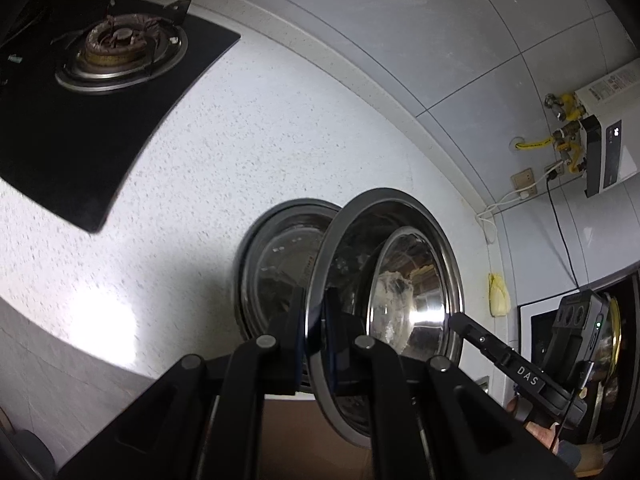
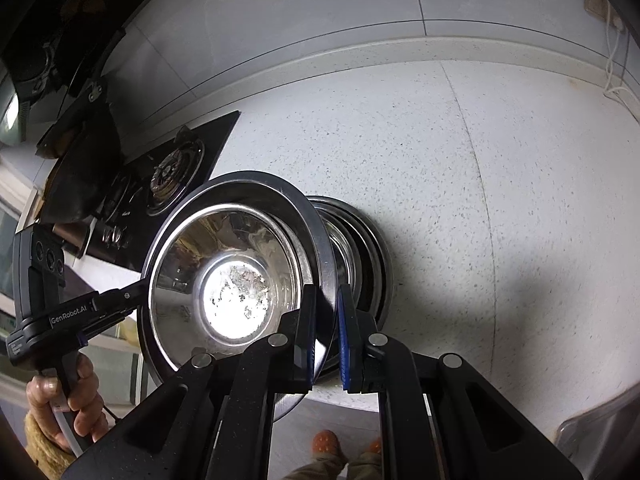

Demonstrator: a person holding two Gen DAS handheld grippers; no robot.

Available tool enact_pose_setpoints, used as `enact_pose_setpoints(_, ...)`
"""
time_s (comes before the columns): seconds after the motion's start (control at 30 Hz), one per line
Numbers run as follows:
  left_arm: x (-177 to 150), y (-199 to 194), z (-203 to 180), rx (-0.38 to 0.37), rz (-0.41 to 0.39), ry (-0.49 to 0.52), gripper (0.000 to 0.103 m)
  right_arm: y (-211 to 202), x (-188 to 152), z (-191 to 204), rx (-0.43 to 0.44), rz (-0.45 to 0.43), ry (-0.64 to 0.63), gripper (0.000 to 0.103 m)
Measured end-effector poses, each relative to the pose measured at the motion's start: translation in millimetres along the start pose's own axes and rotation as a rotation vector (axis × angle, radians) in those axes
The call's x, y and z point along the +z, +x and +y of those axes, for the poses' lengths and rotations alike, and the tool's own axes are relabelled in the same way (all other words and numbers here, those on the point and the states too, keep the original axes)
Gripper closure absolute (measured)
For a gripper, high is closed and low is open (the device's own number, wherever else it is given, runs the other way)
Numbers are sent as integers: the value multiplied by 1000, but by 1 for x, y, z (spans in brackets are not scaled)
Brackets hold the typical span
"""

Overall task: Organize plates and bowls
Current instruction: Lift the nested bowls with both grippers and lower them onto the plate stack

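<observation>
A wide, shiny stainless-steel bowl (image 2: 236, 276) w/ a flat rim is held tilted above the front edge of the white speckled stone surface (image 2: 500, 200), mouth turned toward the right-wrist cam. Inside: nothing solid, just bright glare and whitish smears on the bottom. Right behind it, partly overlapped, a stack of nested steel bowls (image 2: 360, 256) sits on the surface near the edge; contents of the stack can't be made out.

Both tools pinch the held bowl by its rim, on opposite sides. Left tool (image 1: 314, 320): closed tight on the rim, black finger on the outside, blue-padded one inside the bowl. Right tool (image 2: 326, 324): same, clamped on the near rim, blue pad on the outer side. Both point steeply down toward the surface. In the right cam a person's hand (image 2: 68, 396) wraps the left tool's handle, fuzzy tan sleeve at the wrist.

Farther out: black glass gas hob (image 1: 80, 120) w/ a round burner to the left, grey tiled wall (image 1: 400, 20) behind, white wall-mounted water heater (image 1: 608, 136) w/ yellow pipe fittings at the right.
</observation>
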State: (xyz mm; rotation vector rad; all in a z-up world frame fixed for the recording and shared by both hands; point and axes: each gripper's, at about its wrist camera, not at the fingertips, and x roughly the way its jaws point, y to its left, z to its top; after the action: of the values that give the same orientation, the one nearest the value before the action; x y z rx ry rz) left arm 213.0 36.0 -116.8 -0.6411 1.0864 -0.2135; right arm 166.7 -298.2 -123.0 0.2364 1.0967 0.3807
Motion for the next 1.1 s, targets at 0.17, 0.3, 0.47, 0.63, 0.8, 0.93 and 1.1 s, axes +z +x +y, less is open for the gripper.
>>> enact_pose_setpoints(0.17, 5, -1, 6, -11, -6, 27, 95, 4, -7, 6, -22, -21, 52, 94)
enact_pose_setpoints(0.3, -1, -1, 13, -11, -6, 34, 95, 6, -12, 11, -47, -42, 52, 94)
enact_pose_setpoints(0.47, -8, 3, 22, -3, -3, 6, 95, 11, -17, 12, -36, -30, 48, 94)
enact_pose_setpoints(0.63, -12, 11, 28, 11, -15, -15, 95, 18, -16, 11, -32, -19, 19, 94)
enact_pose_setpoints(0.8, -16, 24, 33, 57, -19, -40, 95, 26, -16, 6, 0, -8, 5, 94)
enact_pose_setpoints(0.93, -12, 35, 34, 58, -12, -38, 95, 32, -15, 2, -7, 2, -5, 94)
enact_pose_setpoints(1.1, -4, 50, 31, 32, 27, 2, 95, 43, -15, -7, -58, 5, 43, 94)
